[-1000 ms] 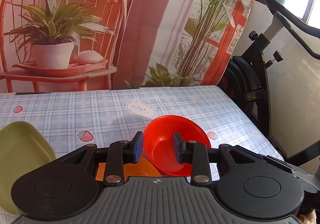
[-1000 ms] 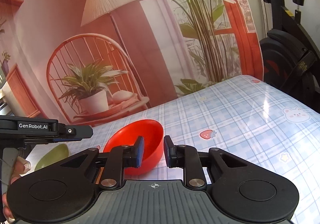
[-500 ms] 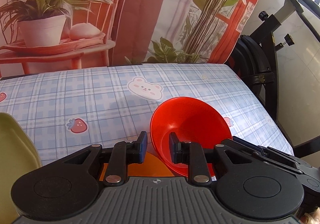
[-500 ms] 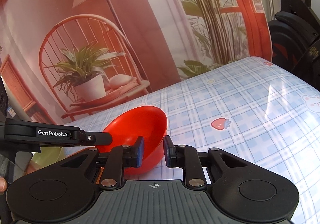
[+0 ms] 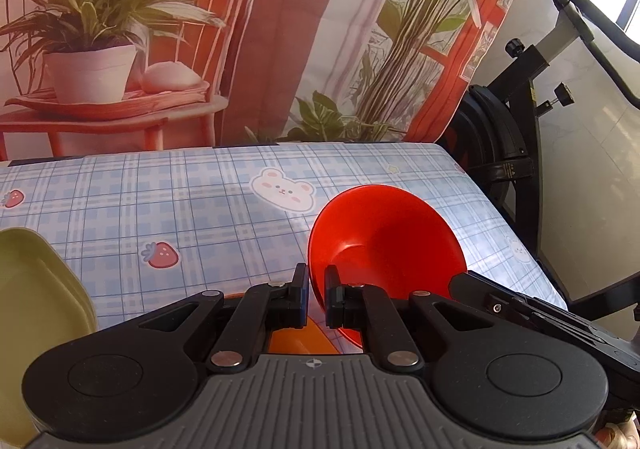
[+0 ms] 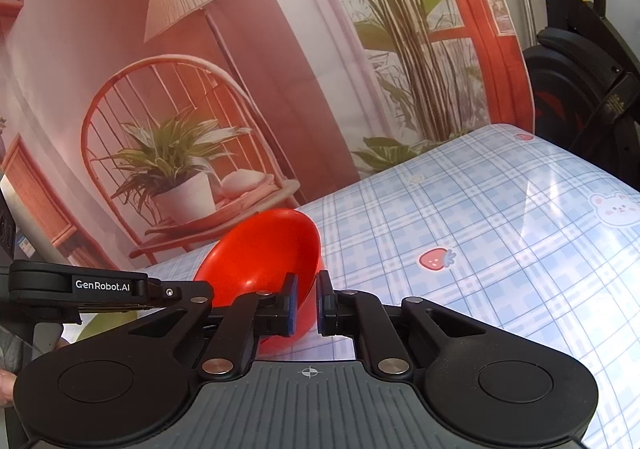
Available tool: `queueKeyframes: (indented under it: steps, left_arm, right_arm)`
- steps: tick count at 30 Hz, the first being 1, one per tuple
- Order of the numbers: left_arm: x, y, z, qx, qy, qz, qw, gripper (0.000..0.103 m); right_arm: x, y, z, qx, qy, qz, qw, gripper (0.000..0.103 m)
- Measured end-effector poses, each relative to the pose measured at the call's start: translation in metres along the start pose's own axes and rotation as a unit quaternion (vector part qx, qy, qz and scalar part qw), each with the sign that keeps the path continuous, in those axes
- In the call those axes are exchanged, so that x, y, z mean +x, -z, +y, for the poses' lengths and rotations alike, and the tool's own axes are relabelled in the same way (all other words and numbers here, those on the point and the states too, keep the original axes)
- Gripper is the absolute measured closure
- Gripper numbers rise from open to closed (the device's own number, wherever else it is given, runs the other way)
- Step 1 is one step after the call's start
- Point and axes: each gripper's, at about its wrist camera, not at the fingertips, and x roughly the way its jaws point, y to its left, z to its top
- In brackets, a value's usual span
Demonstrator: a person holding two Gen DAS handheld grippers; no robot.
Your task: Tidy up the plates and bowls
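Red bowl (image 5: 384, 249), nothing in it, held tilted above the checked tablecloth (image 5: 160, 201) at lower centre of both views; an orange dish (image 5: 296, 341) shows beneath it and a green plate (image 5: 36, 297) lies at lower left. Left gripper (image 5: 316, 297) and right gripper (image 6: 306, 301) each pinch the bowl's rim on opposite sides. Compared with one second earlier, both finger pairs have narrowed onto the rim and the bowl is tipped more steeply.
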Motion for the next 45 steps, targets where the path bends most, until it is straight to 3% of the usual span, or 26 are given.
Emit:
queueKeyframes:
  steps: [8,19,31,45]
  left_arm:
    - [-0.051,0.009,-0.018,0.017,0.013,-0.032,0.9993,0.094]
    - [-0.101,0.049,-0.030,0.038,0.045,-0.031,0.9978,0.094]
    - [-0.114,0.093,-0.023,0.041,0.060,-0.008,0.9973,0.094]
    - [-0.102,0.118,-0.015,0.037,0.055,0.024,0.9975,0.093]
  right_arm:
    - [-0.043,0.000,0.017,0.005,0.000,-0.025,1.000,0.095]
    - [-0.113,0.025,0.041,0.006,0.020,-0.037,0.999,0.095]
    - [-0.139,0.069,0.048,0.003,0.047,0.006,0.999,0.095]
    - [-0.139,0.097,0.044,0.007,0.056,0.035,0.998,0.095]
